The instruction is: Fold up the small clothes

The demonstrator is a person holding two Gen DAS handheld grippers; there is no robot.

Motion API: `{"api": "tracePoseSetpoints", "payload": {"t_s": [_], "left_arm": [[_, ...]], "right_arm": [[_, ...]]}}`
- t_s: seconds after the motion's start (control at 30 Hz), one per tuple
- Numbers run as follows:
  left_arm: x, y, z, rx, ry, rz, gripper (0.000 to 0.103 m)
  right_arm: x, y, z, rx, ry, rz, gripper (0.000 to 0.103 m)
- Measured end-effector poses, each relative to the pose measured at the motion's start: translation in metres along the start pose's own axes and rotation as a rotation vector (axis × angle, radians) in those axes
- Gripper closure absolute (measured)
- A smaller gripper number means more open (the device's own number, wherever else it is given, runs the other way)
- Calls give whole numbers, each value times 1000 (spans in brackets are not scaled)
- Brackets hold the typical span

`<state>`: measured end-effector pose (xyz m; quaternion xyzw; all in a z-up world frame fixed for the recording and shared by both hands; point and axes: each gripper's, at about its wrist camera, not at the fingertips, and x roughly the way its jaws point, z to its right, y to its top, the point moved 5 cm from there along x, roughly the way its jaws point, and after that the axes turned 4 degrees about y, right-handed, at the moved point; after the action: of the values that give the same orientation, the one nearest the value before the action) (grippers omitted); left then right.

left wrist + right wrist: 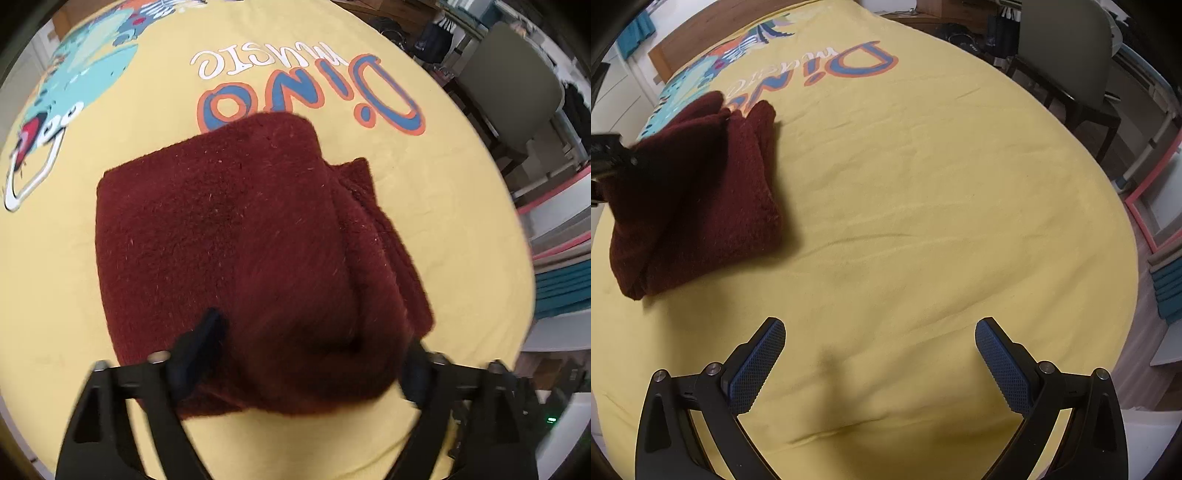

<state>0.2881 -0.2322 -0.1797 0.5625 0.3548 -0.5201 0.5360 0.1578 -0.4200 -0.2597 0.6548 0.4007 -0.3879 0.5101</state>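
A folded maroon garment (pixel 236 236) lies on a yellow "Dino music" sheet (pixel 424 177), its near edge between the left gripper's (pixel 306 354) spread fingers.

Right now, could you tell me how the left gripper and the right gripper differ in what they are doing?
The left gripper has the dark red garment bunched between its fingers, while the right gripper holds nothing. The left gripper's fingers are partly buried in the fabric; the right gripper's blue pads are fully visible and spread wide. The left gripper is at the garment; the right gripper hangs apart from it over bare yellow bedsheet. Both are black two-finger tools.
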Motion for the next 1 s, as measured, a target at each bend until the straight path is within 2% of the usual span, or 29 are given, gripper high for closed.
{"api": "tracePoseSetpoints", "payload": {"t_s": [0.07,0.27,0.33,0.5,0.6,0.7,0.83,0.93,1.0], "left_arm": [[-14,0,-3,-13,-41,17,5],[-62,1,-34,-49,-90,77,1],[-73,3,-50,-50,-70,98,1],[-83,-18,-96,-44,67,160,1],[-75,-40,-115,-64,54,150,1],[-65,-55,-127,-94,28,131,1],[-61,-70,-142,-95,39,122,1],[-60,-80,-151,-88,37,114,1],[-63,-85,-159,-92,38,116,1]], "right_arm": [[-1,0,-3,-4,9,-2,0],[-13,10,-22,-46,49,-3,0],[-20,19,-32,-54,68,-1,0],[-49,69,-77,-126,94,31,0],[-55,101,-112,-192,107,26,2],[-49,133,-151,-240,148,-15,6],[-23,162,-197,-254,210,-109,8],[3,168,-219,-227,233,-200,17],[22,164,-229,-238,216,-259,17]]}}
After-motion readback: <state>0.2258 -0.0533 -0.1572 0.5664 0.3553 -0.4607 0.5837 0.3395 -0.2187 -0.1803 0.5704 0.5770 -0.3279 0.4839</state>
